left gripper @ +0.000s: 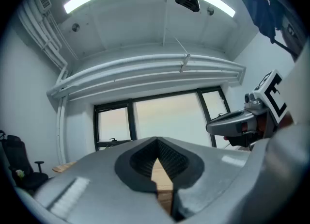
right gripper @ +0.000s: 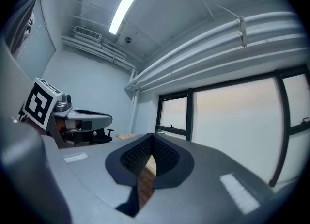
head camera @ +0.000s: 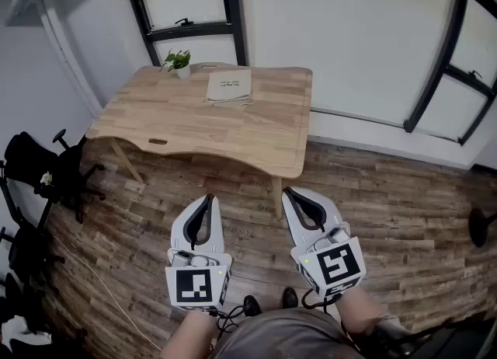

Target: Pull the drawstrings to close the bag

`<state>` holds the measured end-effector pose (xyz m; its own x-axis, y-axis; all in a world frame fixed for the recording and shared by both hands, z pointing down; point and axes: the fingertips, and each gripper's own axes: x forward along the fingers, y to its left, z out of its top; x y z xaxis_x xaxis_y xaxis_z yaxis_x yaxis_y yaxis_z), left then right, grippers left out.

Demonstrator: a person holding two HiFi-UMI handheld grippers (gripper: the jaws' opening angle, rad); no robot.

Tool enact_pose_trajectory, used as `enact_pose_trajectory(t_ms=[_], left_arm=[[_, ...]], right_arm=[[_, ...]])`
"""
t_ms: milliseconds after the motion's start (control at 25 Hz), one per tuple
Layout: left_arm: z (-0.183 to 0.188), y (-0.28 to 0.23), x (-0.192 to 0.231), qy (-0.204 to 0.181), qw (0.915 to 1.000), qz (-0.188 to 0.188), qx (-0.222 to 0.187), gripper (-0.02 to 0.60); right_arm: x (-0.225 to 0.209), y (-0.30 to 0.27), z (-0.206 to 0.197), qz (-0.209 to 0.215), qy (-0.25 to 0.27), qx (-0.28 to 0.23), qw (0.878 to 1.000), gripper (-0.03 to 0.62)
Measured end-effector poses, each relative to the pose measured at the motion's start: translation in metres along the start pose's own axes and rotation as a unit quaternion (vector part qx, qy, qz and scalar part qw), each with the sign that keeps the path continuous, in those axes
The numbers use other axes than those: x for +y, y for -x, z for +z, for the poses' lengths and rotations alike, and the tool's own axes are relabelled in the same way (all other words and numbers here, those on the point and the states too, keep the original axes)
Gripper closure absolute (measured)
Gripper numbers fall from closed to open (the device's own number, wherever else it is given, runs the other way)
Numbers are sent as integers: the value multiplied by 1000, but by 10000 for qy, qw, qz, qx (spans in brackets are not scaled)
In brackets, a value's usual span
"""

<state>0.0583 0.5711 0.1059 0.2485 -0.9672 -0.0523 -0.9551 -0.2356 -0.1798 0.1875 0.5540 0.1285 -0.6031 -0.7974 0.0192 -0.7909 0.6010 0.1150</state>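
The beige flat cloth bag [head camera: 229,87] lies on the far part of a light wooden table [head camera: 256,136], near its back edge and just beside a small green plant in a white pot [head camera: 179,61]. Nothing touches it, and its strings are too small to make out.

Both tools are held well short of the table, over the brown wood-plank floor [head camera: 388,210], side by side and pointing level toward the table. The left gripper [head camera: 208,197], grey with a black-and-white marker cube at its rear, has its jaws pressed together at the tips, with nothing between the dark ribbed pads. The right gripper [head camera: 290,192] is likewise closed tip to tip and empty. The two grippers are apart from each other.

Black office chairs [head camera: 45,169] stand at the left of the table, by the wall.
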Motion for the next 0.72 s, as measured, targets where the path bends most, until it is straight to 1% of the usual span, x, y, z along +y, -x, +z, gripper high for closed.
enact_pose_trajectory(t_ms=[320,560,720], left_arm=[[-3,-11,-13,-40,10000,3,56,581],[-4,-28,-29,7,10000,-12,58,581],[-7,-38,-37,-8,9999,94,75,581]], right_arm=[[-15,1,-4,47,-29,-27,10000,566],[-36,0,-12,148,-76,-14,9999,566],[-59,-2,-15,95,-350,-168,9992,565]])
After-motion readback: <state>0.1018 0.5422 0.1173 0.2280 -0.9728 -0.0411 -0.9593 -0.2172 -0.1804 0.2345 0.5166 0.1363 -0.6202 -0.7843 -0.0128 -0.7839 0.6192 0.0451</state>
